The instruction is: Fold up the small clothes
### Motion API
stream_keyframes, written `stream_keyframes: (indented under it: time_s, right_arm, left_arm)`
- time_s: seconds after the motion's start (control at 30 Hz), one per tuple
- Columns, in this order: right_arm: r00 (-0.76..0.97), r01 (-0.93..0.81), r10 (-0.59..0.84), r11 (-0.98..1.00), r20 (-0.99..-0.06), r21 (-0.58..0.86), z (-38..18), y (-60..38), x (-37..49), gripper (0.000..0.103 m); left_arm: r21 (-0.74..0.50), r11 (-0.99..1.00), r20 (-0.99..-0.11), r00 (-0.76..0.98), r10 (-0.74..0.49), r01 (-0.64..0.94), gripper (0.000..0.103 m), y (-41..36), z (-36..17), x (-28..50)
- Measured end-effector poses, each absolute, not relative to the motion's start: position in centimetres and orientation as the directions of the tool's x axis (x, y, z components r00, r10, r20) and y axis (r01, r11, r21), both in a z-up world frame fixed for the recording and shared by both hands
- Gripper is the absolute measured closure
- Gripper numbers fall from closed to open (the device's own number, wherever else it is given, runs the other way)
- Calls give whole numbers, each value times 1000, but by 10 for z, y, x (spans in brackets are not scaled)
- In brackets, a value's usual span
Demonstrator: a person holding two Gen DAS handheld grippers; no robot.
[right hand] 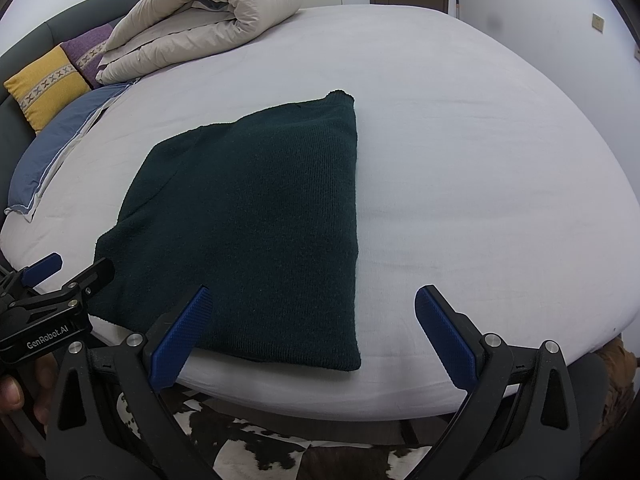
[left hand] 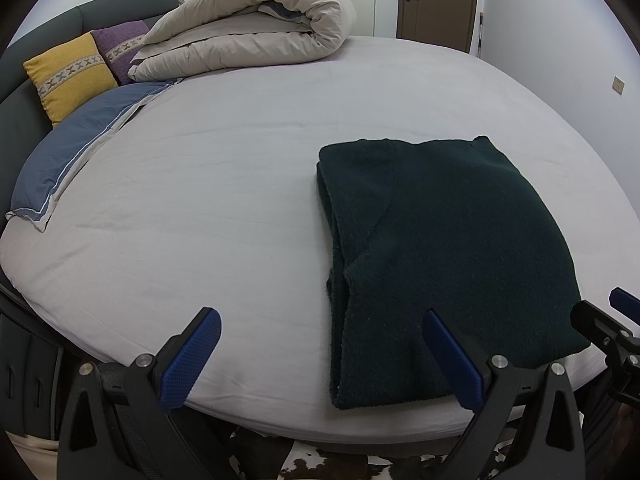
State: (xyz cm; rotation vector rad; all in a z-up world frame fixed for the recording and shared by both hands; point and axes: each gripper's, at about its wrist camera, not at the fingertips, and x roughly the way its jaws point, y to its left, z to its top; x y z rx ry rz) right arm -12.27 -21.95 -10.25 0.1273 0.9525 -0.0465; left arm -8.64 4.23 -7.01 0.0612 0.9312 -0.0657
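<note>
The sweater (right hand: 256,220) sits near the bed (right hand: 480,160) edge, and I worry my two wide, empty jaws might drag it off.

A: How is the left gripper (left hand: 320,354) set?

B: Its jaws are spread wide, both blue pads (left hand: 191,358) bare, nothing between them.

A: And the right gripper (right hand: 316,334)?

B: The same: jaws wide apart, pads (right hand: 446,334) facing each other across a gap. The two grippers sit side by side, level with each other.

A: Any hand showing?

B: A thumb and fingers (right hand: 12,398) wrap the left gripper's handle in the right wrist view.
</note>
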Motion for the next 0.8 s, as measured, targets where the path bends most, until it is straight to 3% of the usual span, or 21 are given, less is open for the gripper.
stream_keyframes:
  time_s: [0.8]
  right_arm:
    - [572, 94, 26, 991, -820, 97, -104, -218, -126, 0]
  left_arm:
    - [28, 994, -800, 599, -39, 102, 0, 44, -68, -87]
